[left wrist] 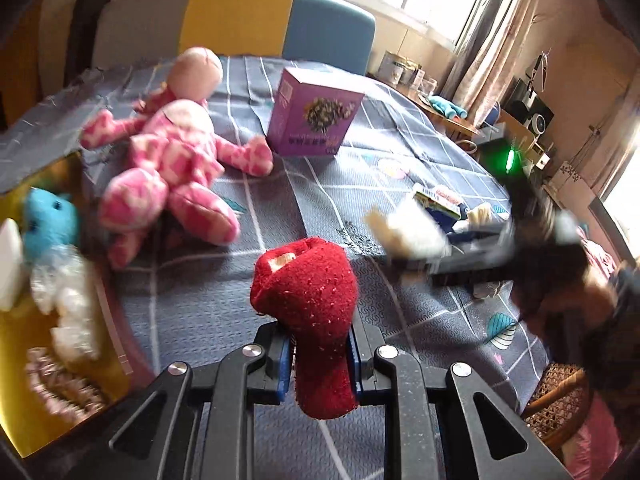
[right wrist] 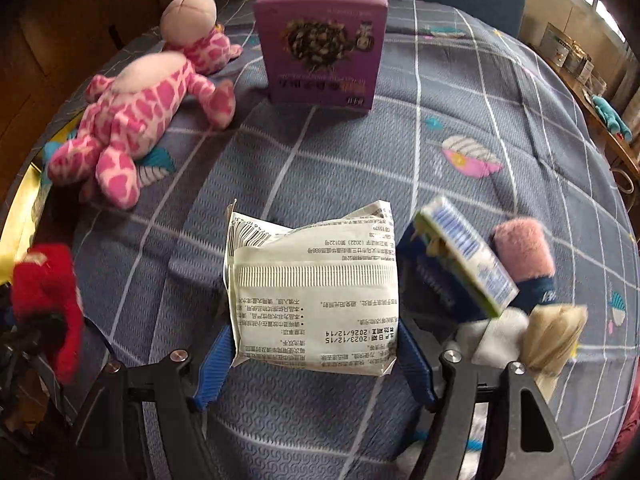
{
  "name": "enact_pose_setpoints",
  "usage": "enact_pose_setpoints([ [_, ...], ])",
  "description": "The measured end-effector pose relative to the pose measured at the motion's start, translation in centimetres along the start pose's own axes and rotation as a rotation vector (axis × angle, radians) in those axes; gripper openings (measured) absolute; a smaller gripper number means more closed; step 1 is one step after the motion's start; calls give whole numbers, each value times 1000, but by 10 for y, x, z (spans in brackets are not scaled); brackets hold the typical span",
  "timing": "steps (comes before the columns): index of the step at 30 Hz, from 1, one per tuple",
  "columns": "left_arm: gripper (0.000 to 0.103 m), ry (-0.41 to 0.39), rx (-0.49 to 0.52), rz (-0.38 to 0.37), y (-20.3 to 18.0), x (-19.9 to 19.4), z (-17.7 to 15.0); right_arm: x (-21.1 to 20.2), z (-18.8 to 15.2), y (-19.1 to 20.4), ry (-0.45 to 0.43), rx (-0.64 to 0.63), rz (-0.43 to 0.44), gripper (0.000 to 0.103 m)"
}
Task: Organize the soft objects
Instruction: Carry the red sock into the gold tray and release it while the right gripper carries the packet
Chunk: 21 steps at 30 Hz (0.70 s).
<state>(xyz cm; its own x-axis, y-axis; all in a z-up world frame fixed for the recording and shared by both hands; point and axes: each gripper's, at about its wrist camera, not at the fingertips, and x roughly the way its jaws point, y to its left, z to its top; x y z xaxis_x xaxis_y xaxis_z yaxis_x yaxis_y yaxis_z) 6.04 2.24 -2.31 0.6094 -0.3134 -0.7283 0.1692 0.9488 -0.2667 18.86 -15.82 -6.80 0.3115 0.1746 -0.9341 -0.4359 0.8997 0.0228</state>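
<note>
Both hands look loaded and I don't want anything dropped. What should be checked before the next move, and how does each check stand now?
1. Left gripper clamped on red sock: ok, pads pinch its lower part.
2. Right gripper gripping white packet: ok, both blue pads press its sides.
3. Yellow bin has room: cannot tell, it already holds a blue toy and is partly out of view.
4. Path to the bin: not ok, pink plush lies close beside it.
5. Purple box out of the way: ok, it stands upright at the far side.
</note>
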Motion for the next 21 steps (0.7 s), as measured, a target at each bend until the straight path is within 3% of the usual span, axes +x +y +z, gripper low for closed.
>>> enact_pose_setpoints([
  [2, 22, -16, 0, 16, 2, -11, -1, 11, -17, 8, 22, -4, -2, 74],
  [4, 22, -34, 3, 37, 3, -21, -2, 10, -28, 10, -12, 16, 0, 74],
  [21, 22, -143, -94, 142, 51, -89, -10, 11, -36, 3, -33, 68, 18, 76],
])
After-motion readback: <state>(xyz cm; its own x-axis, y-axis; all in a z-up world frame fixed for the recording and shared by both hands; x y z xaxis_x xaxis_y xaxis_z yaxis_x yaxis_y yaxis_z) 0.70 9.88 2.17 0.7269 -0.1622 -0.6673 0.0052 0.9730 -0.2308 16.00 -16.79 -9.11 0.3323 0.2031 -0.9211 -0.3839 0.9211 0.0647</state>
